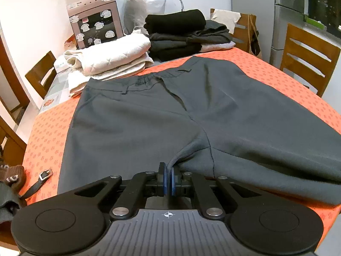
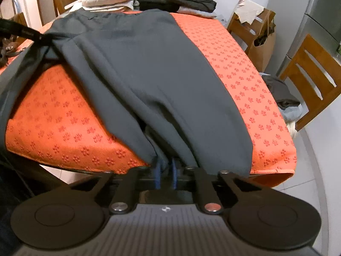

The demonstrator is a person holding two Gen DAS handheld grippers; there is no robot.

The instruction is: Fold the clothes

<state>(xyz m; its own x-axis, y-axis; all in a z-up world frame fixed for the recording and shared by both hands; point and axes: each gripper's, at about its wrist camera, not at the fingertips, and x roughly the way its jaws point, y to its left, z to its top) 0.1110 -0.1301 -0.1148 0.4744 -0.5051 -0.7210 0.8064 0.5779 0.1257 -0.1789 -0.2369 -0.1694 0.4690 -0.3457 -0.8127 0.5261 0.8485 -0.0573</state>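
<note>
A pair of dark grey trousers (image 1: pixel 149 115) lies spread on the orange patterned cloth (image 1: pixel 44 134), waistband at the far side. My left gripper (image 1: pixel 168 179) is shut on a pinch of the trousers' fabric at the crotch. In the right wrist view one trouser leg (image 2: pixel 162 81) runs toward me over the table's near edge. My right gripper (image 2: pixel 166 171) is shut on the leg's hem end, its blue pads partly hidden by fabric. The left gripper (image 2: pixel 36 37) shows at the far left, lifting fabric.
Folded cream quilted items (image 1: pixel 110 57) and a stack of folded dark clothes (image 1: pixel 181 34) sit at the table's far side, with a pink box (image 1: pixel 96 19) behind. Wooden chairs (image 1: pixel 307 57) surround the table. A strap with a buckle (image 1: pixel 40 180) lies at the near left.
</note>
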